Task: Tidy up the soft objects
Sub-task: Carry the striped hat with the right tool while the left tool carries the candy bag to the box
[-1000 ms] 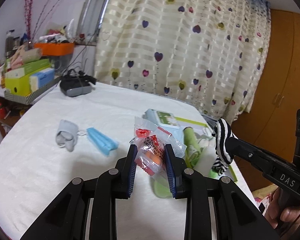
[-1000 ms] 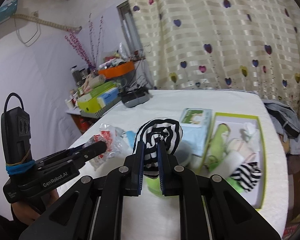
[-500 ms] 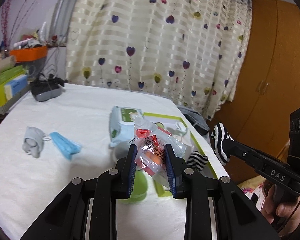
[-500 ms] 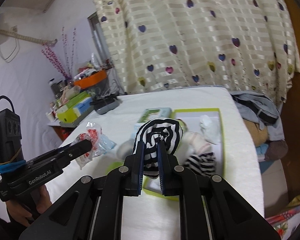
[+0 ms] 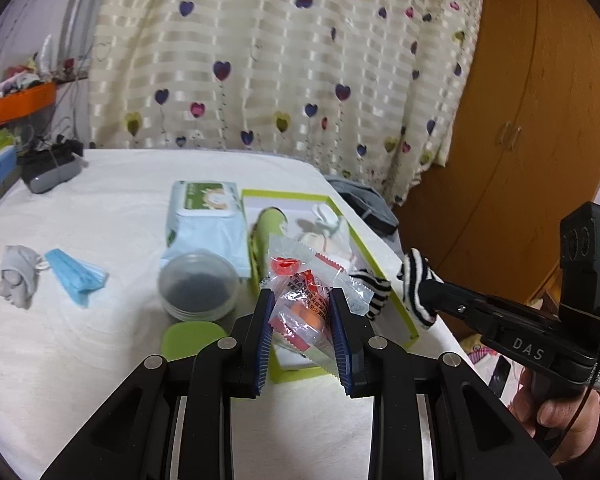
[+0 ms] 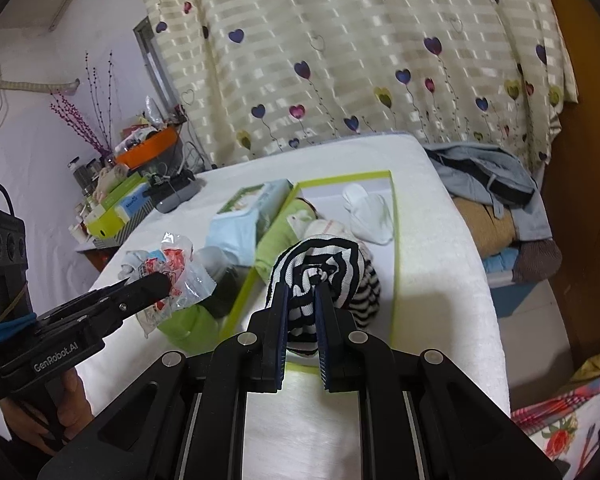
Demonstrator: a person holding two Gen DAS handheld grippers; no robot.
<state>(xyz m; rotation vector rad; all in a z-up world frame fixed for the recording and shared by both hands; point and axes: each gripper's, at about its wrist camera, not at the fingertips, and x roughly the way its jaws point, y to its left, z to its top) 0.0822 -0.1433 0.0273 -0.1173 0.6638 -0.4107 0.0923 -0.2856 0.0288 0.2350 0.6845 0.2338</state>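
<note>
White table; left tongs grip snack packet upright; right tongs clamp striped sock.

right gripper jaws pinch a striped sock above the green-rimmed tray

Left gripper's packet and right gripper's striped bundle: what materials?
Packet: thin clear plastic film, glossy, by its crinkles, glare and serrated sealed edges. Striped bundle: soft knit fabric, matte, likely a sock, by its ribbed black-and-white stripes and folds.
</note>
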